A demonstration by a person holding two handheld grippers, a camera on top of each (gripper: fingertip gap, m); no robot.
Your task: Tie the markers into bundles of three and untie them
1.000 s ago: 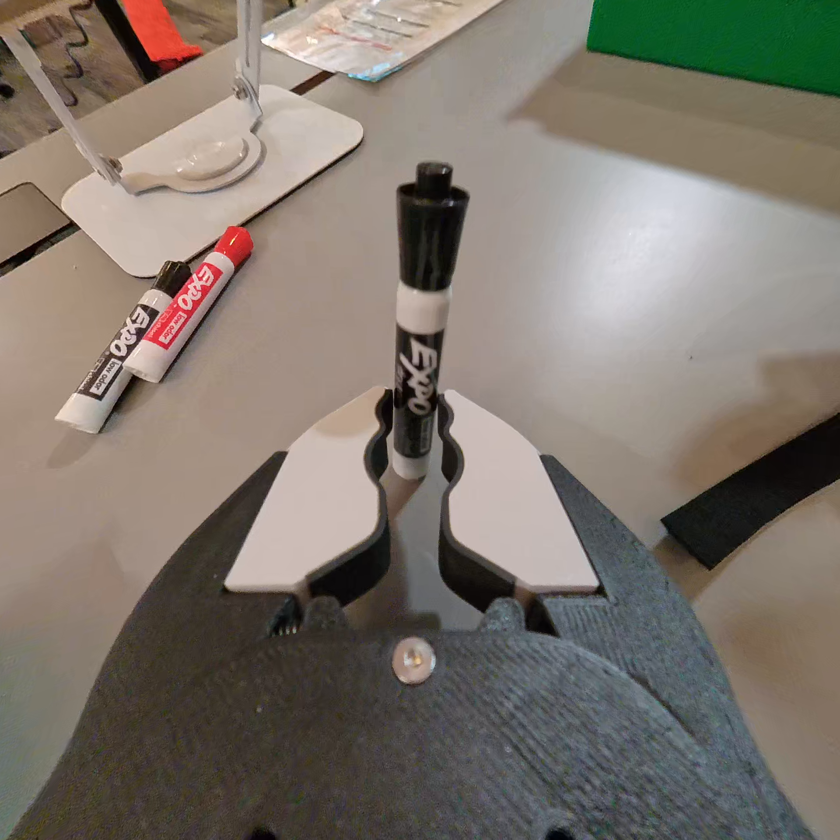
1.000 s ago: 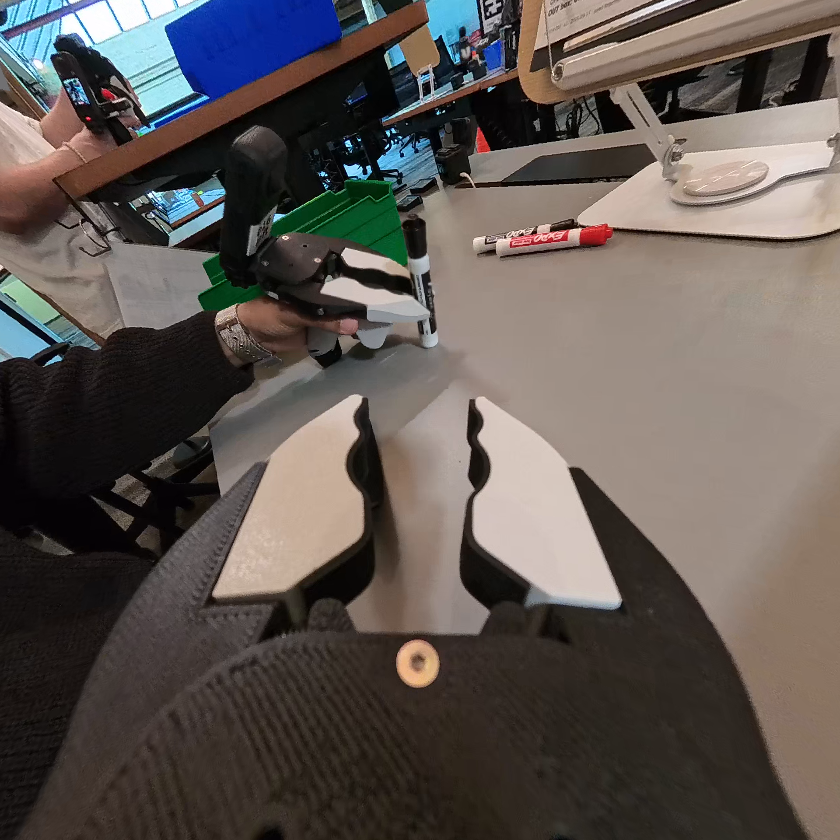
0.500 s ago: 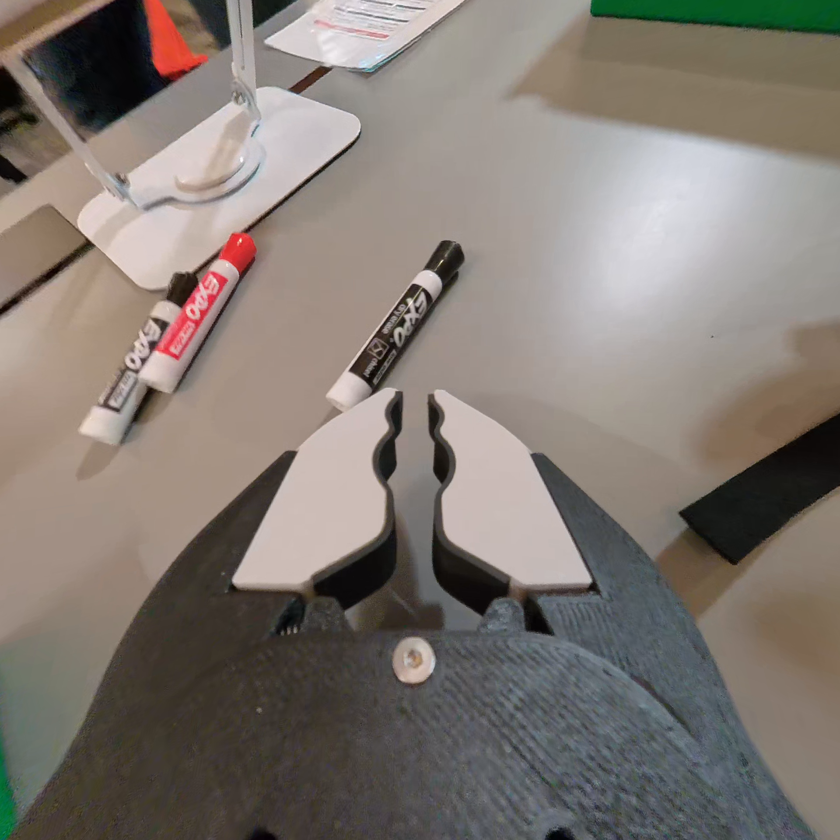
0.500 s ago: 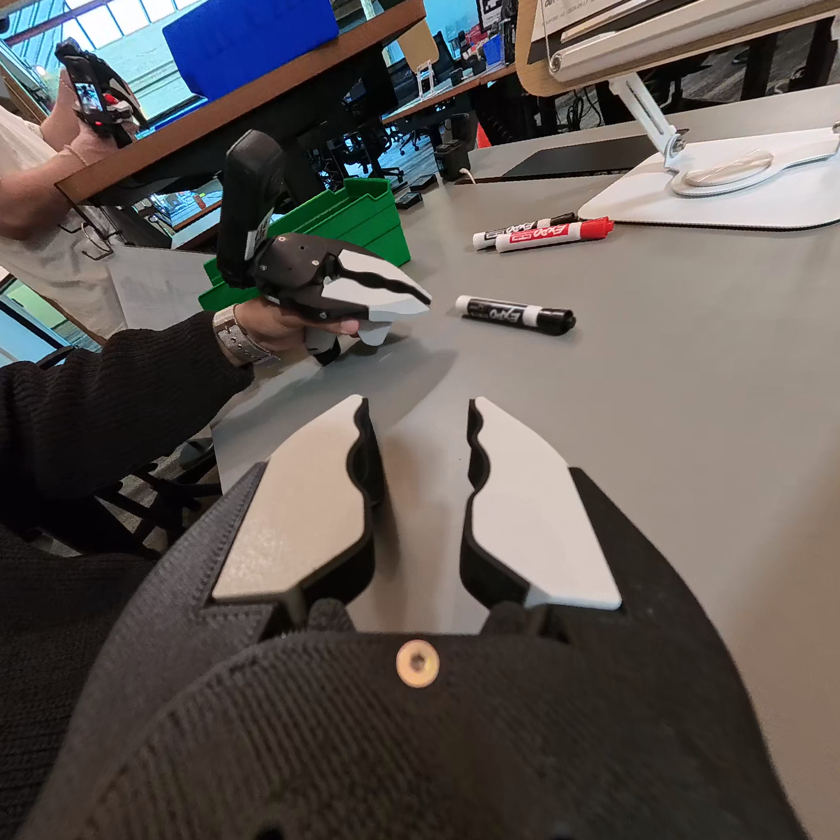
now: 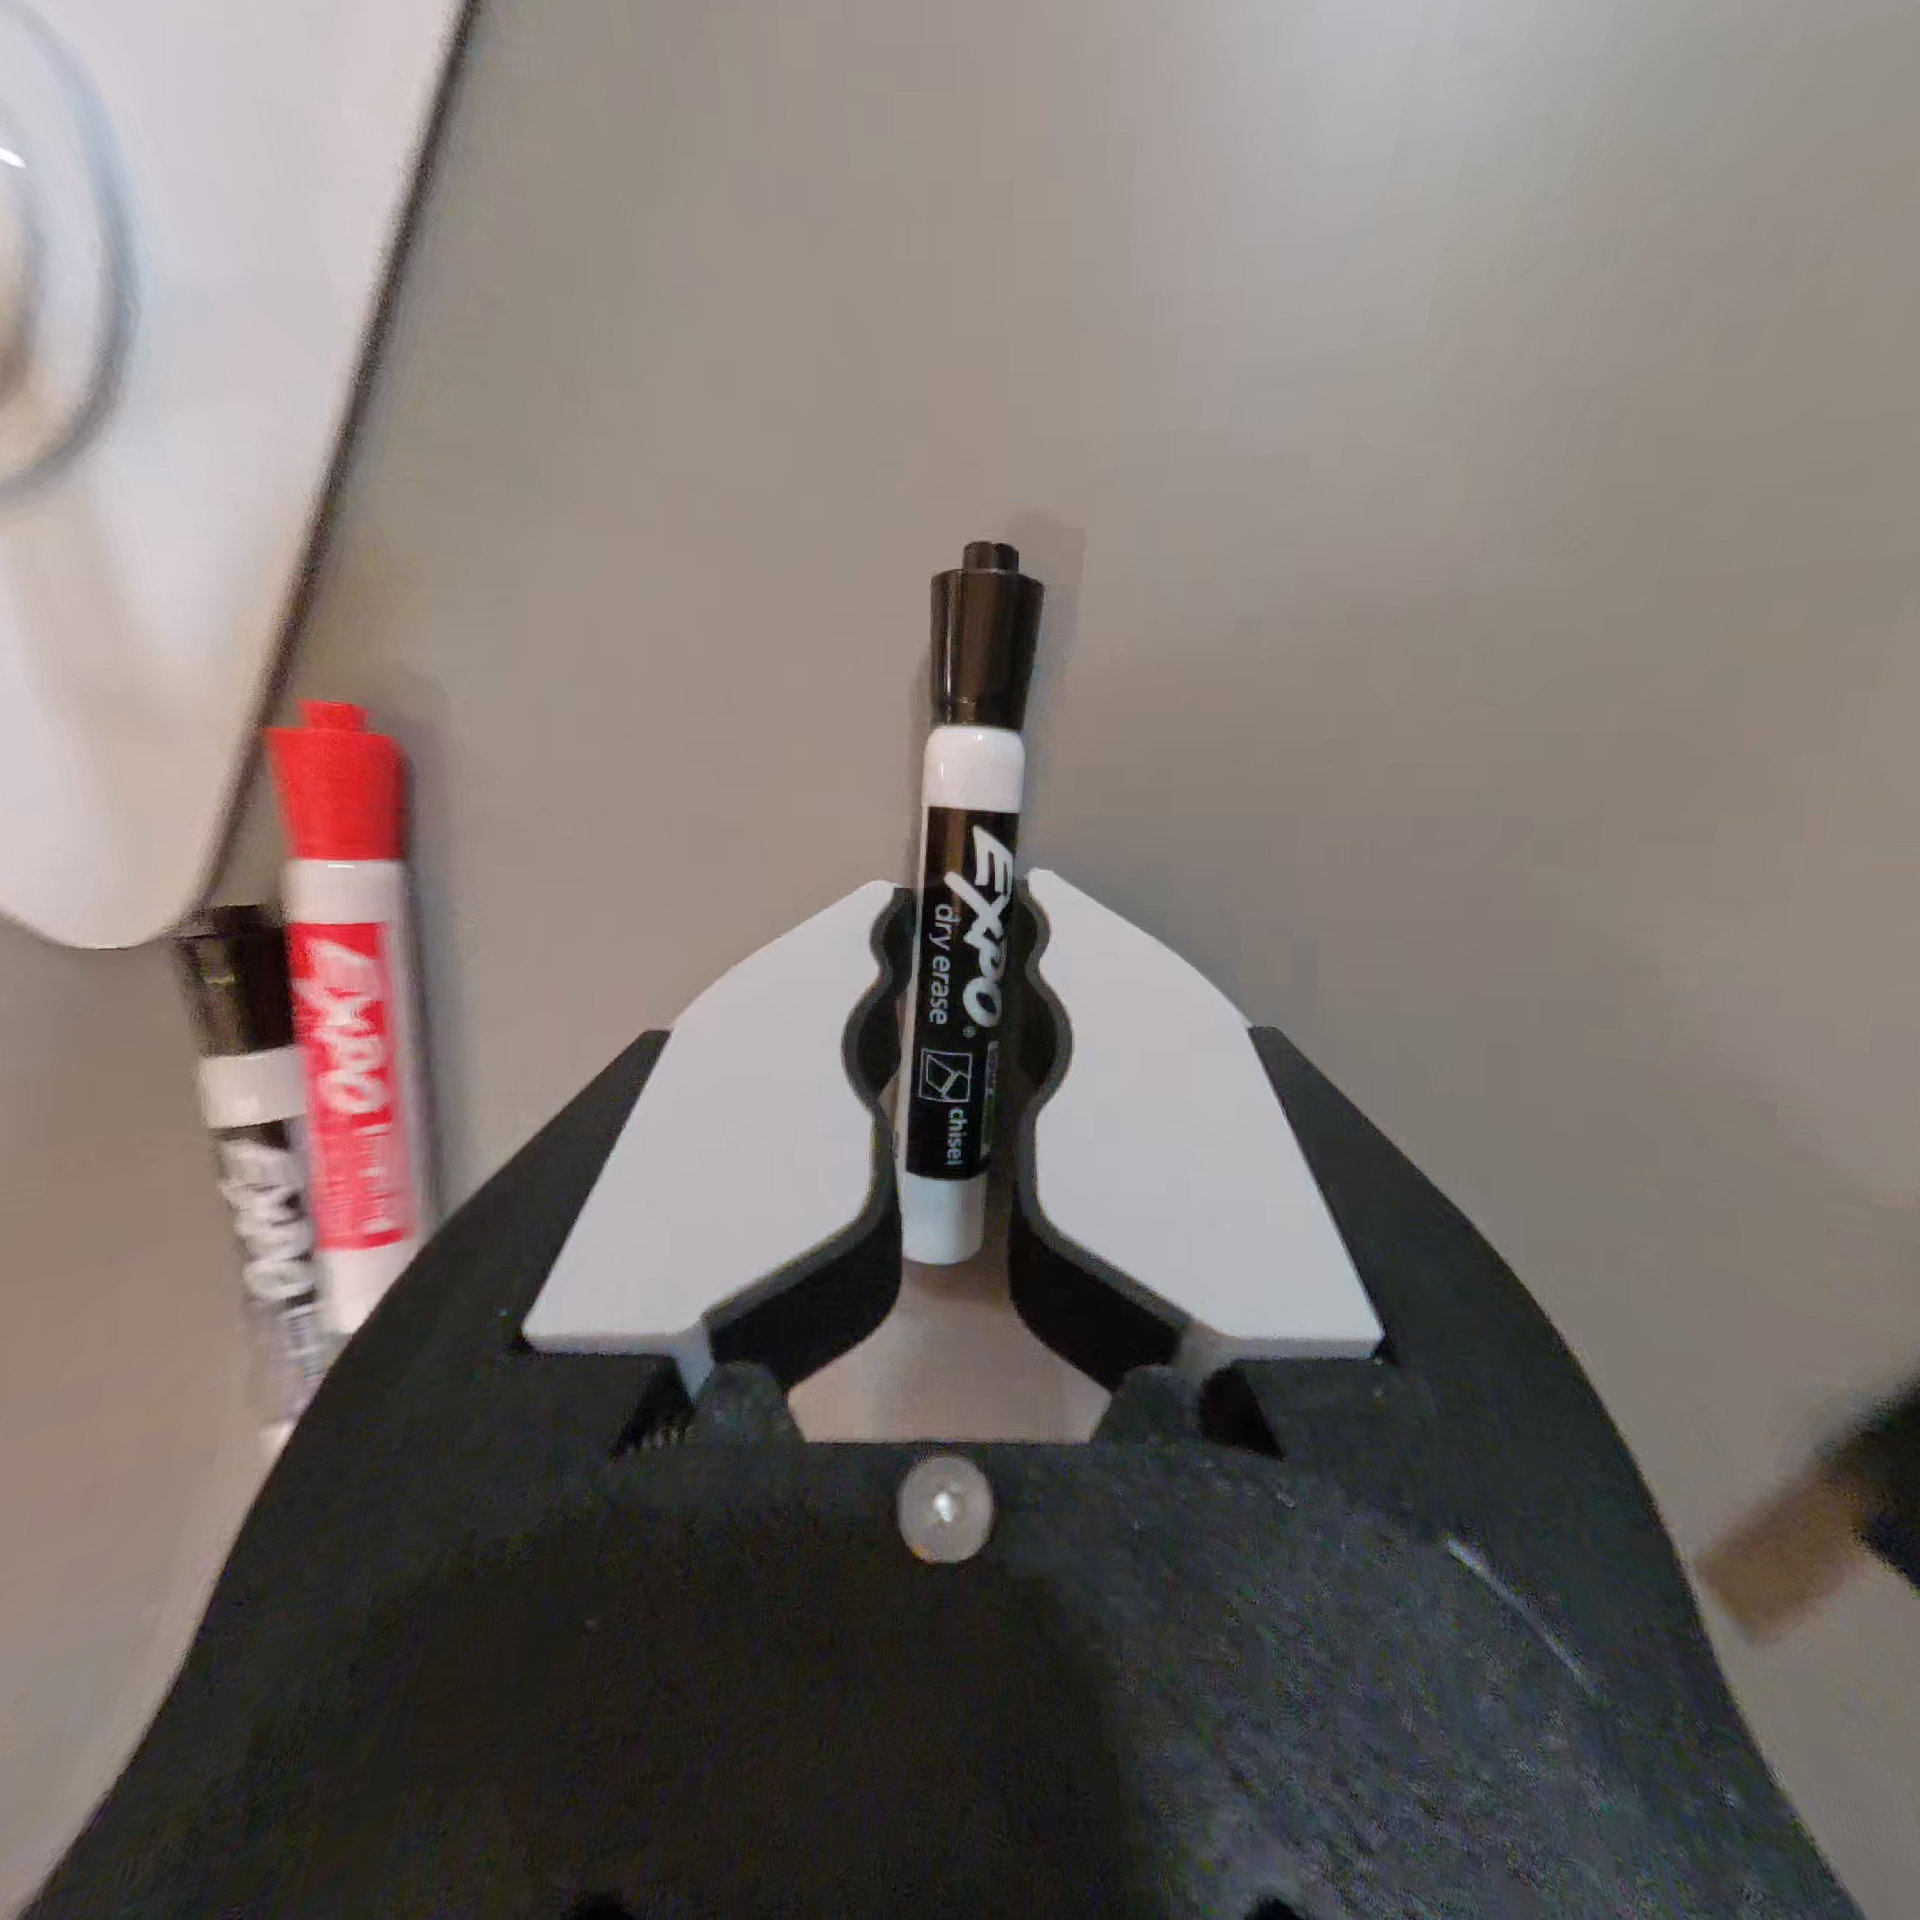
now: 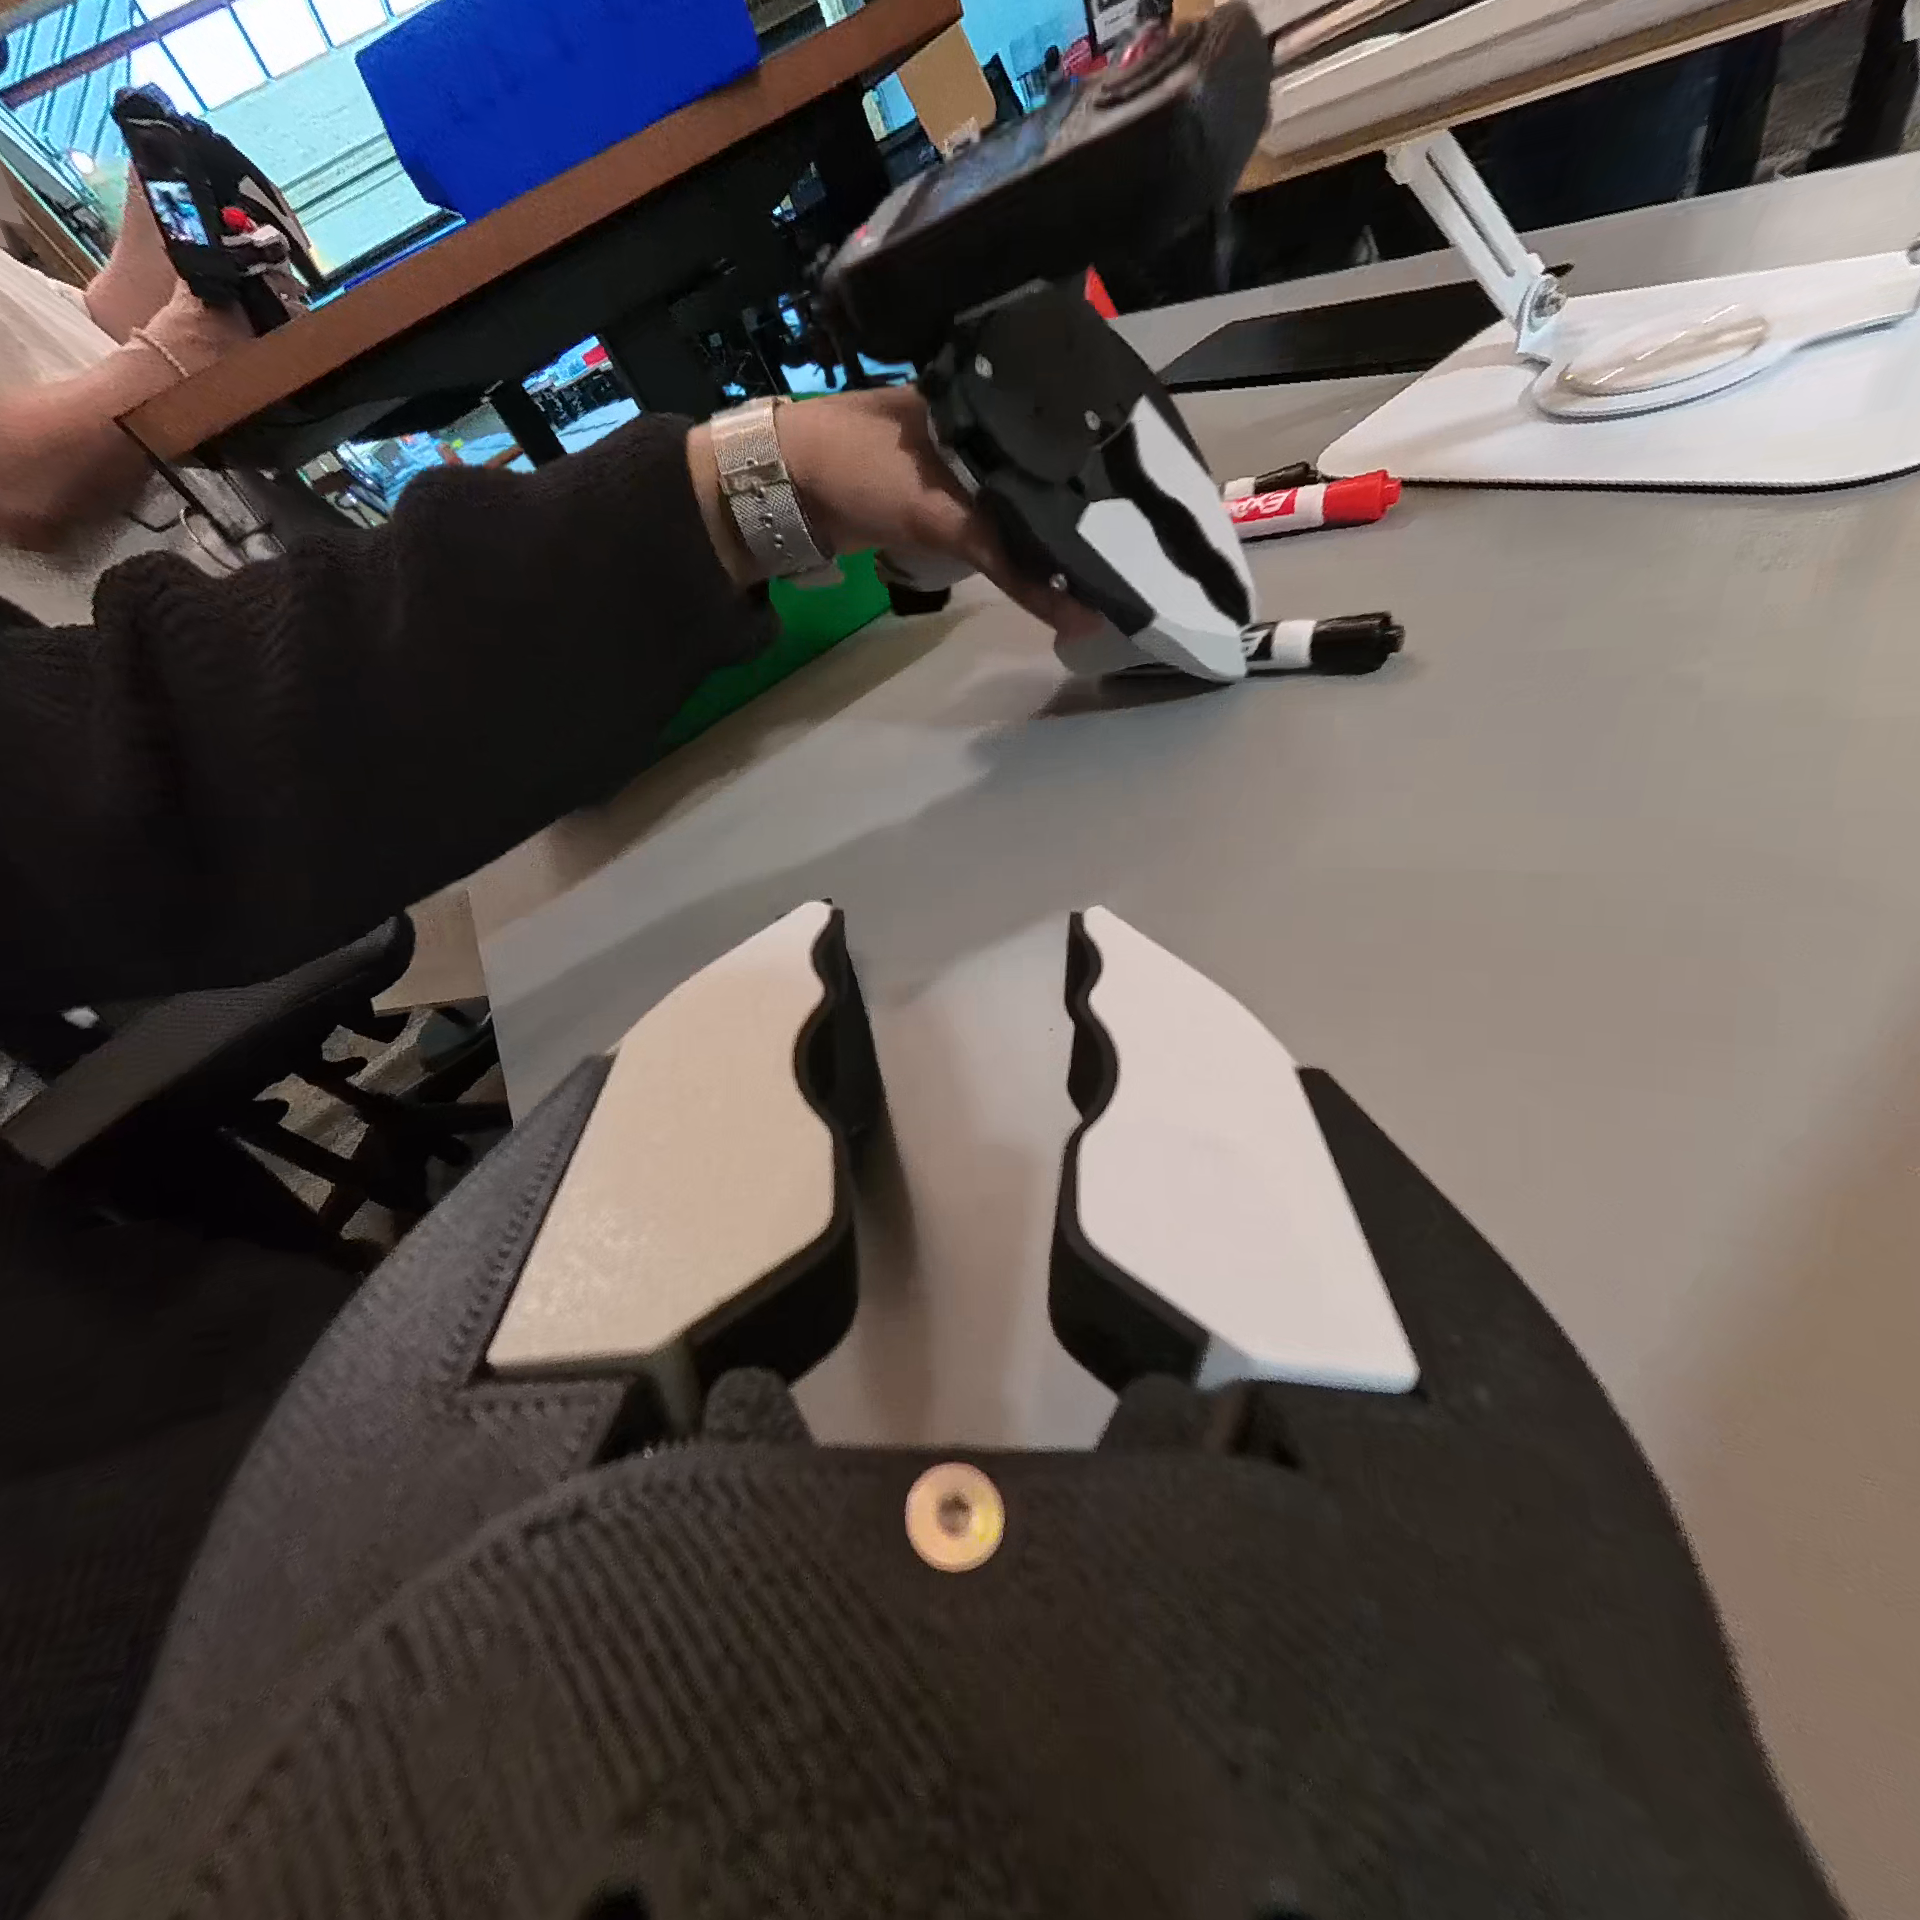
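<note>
The black marker (image 5: 971, 894) lies flat on the grey table (image 5: 1351, 520), its cap toward twelve o'clock, pinched between the fingers of the left gripper (image 5: 961, 904). At nine o'clock lie a red marker (image 5: 348, 956) and a second black marker (image 5: 255, 1122) — side by side, touching. The right gripper (image 6: 951, 914) hangs empty, jaws parted — well apart from them.
</note>
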